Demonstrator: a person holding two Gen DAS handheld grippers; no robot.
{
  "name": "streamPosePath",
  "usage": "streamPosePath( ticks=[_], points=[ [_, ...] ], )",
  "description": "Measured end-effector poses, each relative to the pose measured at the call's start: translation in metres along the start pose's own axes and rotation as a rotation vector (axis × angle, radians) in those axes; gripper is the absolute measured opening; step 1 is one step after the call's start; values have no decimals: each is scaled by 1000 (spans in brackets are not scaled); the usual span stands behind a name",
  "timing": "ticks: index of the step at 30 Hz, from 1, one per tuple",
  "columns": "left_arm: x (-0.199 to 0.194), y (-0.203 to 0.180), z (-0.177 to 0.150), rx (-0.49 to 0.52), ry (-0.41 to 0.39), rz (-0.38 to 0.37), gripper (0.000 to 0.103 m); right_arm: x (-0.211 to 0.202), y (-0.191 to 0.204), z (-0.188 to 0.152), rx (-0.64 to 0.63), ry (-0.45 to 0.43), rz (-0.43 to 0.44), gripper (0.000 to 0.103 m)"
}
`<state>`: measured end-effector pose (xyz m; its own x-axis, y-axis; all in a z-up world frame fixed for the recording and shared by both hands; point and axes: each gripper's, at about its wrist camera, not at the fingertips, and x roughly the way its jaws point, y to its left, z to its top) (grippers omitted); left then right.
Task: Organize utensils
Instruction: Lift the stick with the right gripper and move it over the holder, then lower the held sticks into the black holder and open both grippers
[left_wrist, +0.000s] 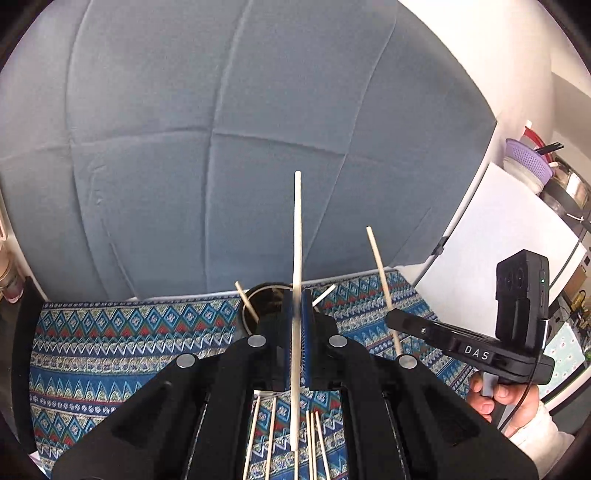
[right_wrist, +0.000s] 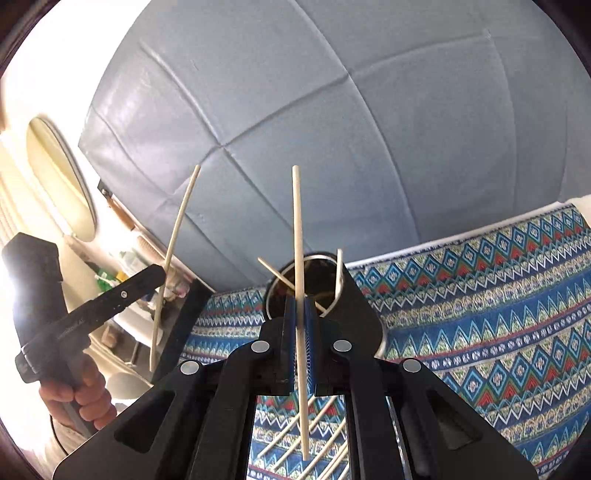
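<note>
Two chopsticks are off the cloth in the left wrist view: the left gripper (left_wrist: 296, 334) has its fingers clenched on a pale chopstick (left_wrist: 297, 236) that stands nearly upright between the blue pads, and the right gripper (left_wrist: 397, 320), seen from the side at the right, holds a second chopstick (left_wrist: 380, 273) that leans slightly left. One dark cup (left_wrist: 255, 308) stands just behind the left gripper, near the far edge of the patterned cloth (left_wrist: 122, 343) covering the bench, with two chopsticks leaning out of it. About six loose chopsticks (left_wrist: 271, 430) lie on the cloth below the gripper, toward the near edge. One hand (left_wrist: 496, 400) wraps the right gripper's handle from below, a white sleeve at the wrist. In the right wrist view the right gripper (right_wrist: 300, 334) likewise has its fingers clamped on a chopstick (right_wrist: 297, 236), held nearly upright and pointing up and away. The cup (right_wrist: 354, 299) stands just behind it near the far edge of the cloth (right_wrist: 491, 295), three sticks jutting from its rim. Five or so loose ones (right_wrist: 325, 439) lie crossed below. At the left the left gripper (right_wrist: 159, 273) grips its chopstick (right_wrist: 173, 240), tilted right at the top, and a hand (right_wrist: 81, 398) grasps its handle.
</note>
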<state>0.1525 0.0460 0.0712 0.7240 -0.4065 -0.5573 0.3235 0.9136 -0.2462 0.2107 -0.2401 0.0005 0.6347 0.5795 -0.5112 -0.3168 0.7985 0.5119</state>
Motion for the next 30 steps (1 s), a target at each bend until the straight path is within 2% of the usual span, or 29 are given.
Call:
streamPosePath(
  ticks=[4,10,15,20,30],
  points=[
    [6,2,10,-9,-86,-30,4,4,2,18,-17,-87,68,5],
    [28,17,12,-49,-155,-65,4,21,-3,37,-43,-148,133,5],
    [45,24,5,-41,-226,-99,4,38,-8,40,-70,-195,188,5],
    [67,30,-2,-37,-290,-125,4,60,-17,38,-82,-232,204,5],
    [111,45,-22,-93,-299,-106,4,95,-31,31,-50,-255,243,5]
  ],
)
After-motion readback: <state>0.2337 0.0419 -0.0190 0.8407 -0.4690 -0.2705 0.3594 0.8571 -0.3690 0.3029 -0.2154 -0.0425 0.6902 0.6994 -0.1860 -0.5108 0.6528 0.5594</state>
